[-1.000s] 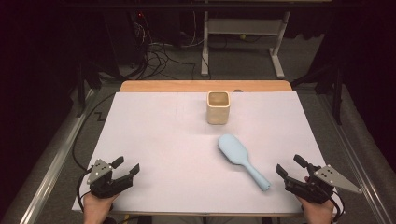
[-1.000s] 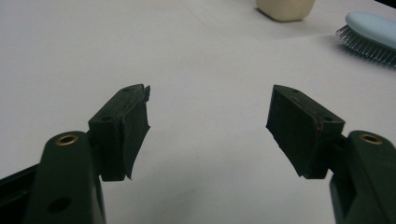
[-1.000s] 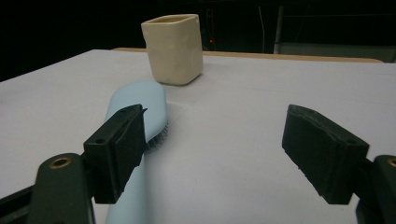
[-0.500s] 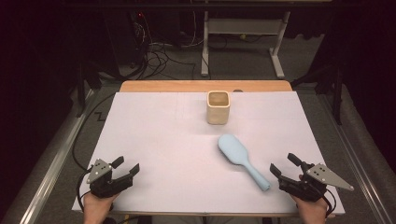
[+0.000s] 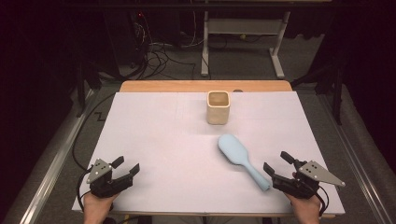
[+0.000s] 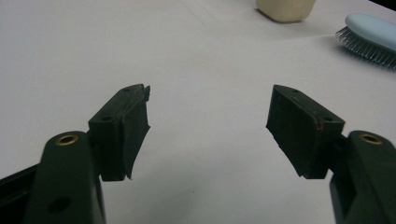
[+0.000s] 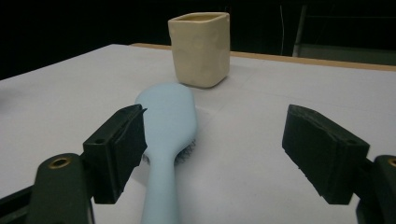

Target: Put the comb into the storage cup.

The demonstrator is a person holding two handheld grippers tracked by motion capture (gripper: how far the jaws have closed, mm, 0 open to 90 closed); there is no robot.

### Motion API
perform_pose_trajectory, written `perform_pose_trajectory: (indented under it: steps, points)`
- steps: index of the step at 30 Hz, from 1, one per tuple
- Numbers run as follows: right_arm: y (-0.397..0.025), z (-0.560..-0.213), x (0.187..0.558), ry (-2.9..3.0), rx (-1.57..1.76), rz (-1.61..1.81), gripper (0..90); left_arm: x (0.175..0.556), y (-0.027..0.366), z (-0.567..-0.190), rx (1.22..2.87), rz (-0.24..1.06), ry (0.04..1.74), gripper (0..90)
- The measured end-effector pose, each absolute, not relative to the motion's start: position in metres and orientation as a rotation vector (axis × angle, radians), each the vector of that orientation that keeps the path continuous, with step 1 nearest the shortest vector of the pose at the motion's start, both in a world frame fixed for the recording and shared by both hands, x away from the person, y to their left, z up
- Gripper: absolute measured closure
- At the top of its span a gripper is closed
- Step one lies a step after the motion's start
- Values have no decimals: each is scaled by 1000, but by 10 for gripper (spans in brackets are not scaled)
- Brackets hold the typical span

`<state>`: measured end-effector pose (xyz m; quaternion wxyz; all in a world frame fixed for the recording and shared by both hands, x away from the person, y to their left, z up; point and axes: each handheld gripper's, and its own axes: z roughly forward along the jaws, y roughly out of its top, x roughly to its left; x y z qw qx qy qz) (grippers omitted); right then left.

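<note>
High view: right tongs (image 5: 276, 167) at five o'clock on the white paper-covered desk (image 5: 154, 140), jaws spread wide, gripping nothing, tips just beside the handle end of the pale blue plastic hairbrush (image 5: 243, 158). Hairbrush lying flat, bristles down, right of centre, head toward eleven o'clock, handle toward five o'clock. Cream, square-sided ceramic cup (image 5: 218, 107) standing upright at twelve o'clock, beyond the brush head and apart from it. Left tongs (image 5: 125, 166) at seven o'clock, also spread wide and empty, well apart from brush and cup.

Right gripper view: brush handle (image 7: 161, 196) running up beside the left jaw, inside the gap, not clamped; cup (image 7: 201, 46) upright behind the brush head.

Left gripper view: bare white surface between the wide jaws; bristled brush head (image 6: 371, 35) and cup base (image 6: 285, 9) far off at one o'clock.
</note>
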<state>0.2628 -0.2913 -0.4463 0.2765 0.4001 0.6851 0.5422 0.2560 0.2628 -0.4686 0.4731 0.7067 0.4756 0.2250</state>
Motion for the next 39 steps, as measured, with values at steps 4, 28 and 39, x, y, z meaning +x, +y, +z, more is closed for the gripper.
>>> perform_pose_trajectory:
  steps: [4,28,39]
  points:
    - [-287,-446,264,1852,1065,1457,220,256,263,-469,1730,551,1163,301]
    - [-268,-446,271,1896,1031,1478,215,256,263,-468,1732,552,1159,301]
    - [-262,-447,273,1900,1041,1491,211,256,261,-468,1733,549,1158,301]
